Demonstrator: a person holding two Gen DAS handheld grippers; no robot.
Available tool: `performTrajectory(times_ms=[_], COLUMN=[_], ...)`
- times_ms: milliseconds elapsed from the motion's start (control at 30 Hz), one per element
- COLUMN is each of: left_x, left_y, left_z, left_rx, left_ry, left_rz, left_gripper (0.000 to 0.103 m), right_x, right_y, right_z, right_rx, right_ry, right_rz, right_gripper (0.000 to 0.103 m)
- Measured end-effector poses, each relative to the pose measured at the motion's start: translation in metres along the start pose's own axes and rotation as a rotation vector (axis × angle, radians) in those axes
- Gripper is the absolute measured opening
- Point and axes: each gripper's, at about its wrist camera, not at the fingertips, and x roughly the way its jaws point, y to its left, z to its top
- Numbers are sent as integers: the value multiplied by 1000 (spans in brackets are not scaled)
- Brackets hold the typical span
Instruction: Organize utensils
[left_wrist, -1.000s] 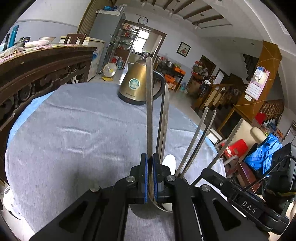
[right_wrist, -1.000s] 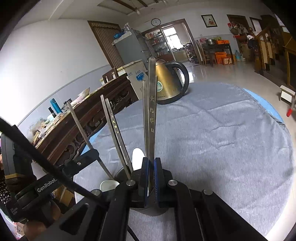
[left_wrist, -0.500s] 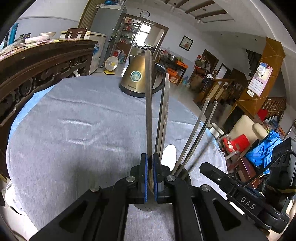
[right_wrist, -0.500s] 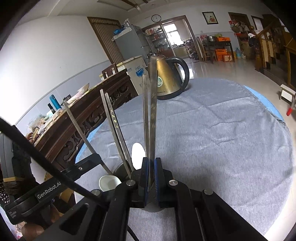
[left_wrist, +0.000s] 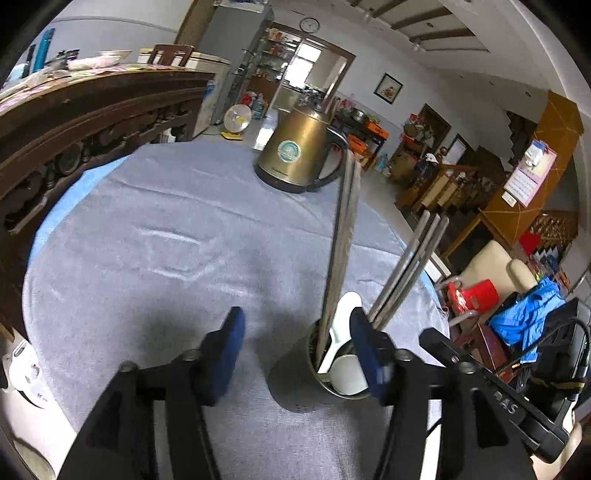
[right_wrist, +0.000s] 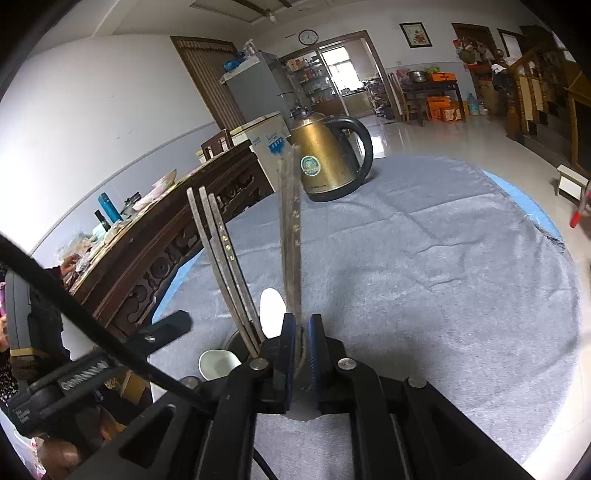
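A dark metal utensil holder (left_wrist: 306, 384) stands on the grey tablecloth (left_wrist: 166, 229). It holds several metal chopsticks (left_wrist: 341, 251) and white spoons (left_wrist: 341, 332). My left gripper (left_wrist: 295, 336) is open and empty, its fingers on either side of the holder's near left part. My right gripper (right_wrist: 300, 354) has its jaws slightly apart around the chopsticks (right_wrist: 290, 240) standing in the holder (right_wrist: 236, 343); I cannot tell whether the pads still press them. A second chopstick group (right_wrist: 221, 266) leans left beside a white spoon (right_wrist: 272, 306).
A brass electric kettle (left_wrist: 301, 147) stands at the far side of the round table; it also shows in the right wrist view (right_wrist: 325, 155). A carved dark wooden sideboard (left_wrist: 74, 122) runs along the left. A red stool (left_wrist: 472, 291) and chairs stand beyond the table's right edge.
My left gripper has opened wide and let go of its chopstick, which now stands in the holder. My right gripper's jaws have parted slightly. Both have shifted a little.
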Motion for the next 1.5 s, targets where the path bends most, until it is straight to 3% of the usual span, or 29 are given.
performTrajectory(times_ms=[33,100,300,567,767,1100,1500], left_x=[-2,-4,-9,-19,-28,-35,-30], left_y=[1,1,-10,-20,-26,-33,-39], left_z=[2,6,9,5,3,2,3], left_rx=[4,12,104,155,191,250,299], left_ry=[8,29,81,55,18,-45,-25], left_rz=[9,22,80,142,171,211,231], left_gripper=[65,68,74,76,84,100,100], right_x=[-2,-6,-29,-53,-57,-58,-55], right_y=[-2,-5,-3,12,23,31,28], right_z=[1,3,12,3,-8,-12,-8], right_rx=[4,7,-64,-168,-238,-303,-315], right_ry=[5,14,68,120,156,164,165], right_rz=[-1,7,88,144,147,109,62], right_gripper=[37,56,70,77,80,94,101])
